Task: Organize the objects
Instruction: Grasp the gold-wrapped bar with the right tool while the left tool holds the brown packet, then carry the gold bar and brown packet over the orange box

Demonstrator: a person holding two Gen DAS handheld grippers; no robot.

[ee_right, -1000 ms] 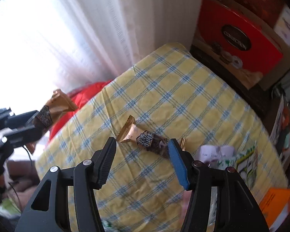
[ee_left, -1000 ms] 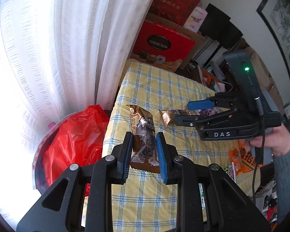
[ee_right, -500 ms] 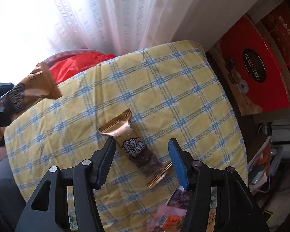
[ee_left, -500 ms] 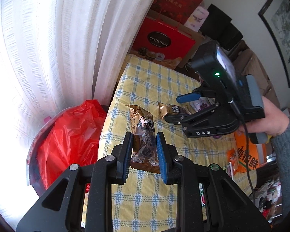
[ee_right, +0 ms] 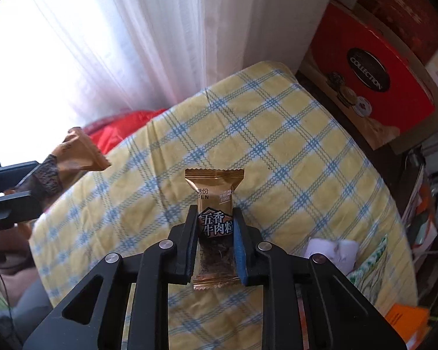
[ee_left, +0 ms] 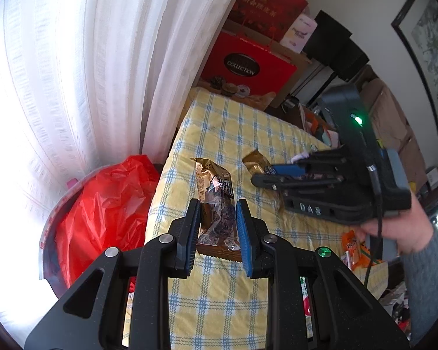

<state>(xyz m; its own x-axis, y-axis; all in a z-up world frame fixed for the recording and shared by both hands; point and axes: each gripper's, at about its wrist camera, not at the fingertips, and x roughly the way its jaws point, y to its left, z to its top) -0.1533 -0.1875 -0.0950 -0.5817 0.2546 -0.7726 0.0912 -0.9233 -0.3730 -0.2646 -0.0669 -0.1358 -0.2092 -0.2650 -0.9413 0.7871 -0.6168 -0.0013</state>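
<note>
I am holding one snack packet (ee_left: 216, 207) in the left gripper (ee_left: 217, 224), its pads pinching the packet's lower half so the gold end sticks out ahead of the fingers, lifted clear above the near edge of the checked cloth (ee_left: 239, 134). I judge I am parking it there, out of the way, while the other hand works.

The right gripper (ee_right: 214, 239) is pointing steeply down over the middle of the checked cloth, and its jaws have just been closing around the second snack packet (ee_right: 216, 204). The pads are now pressing on its sides across the printed label, with the serrated gold top poking out ahead of the fingertips and the bottom seal showing behind them. Gripping it across the narrow middle makes sense to me, since the wrapper is stiffest there.

Whether this packet is still resting on the checked cloth I cannot tell. A red gift box (ee_right: 373, 87) is standing beyond the cloth's far end, a red plastic bag (ee_left: 108, 210) beside its window edge.
</note>
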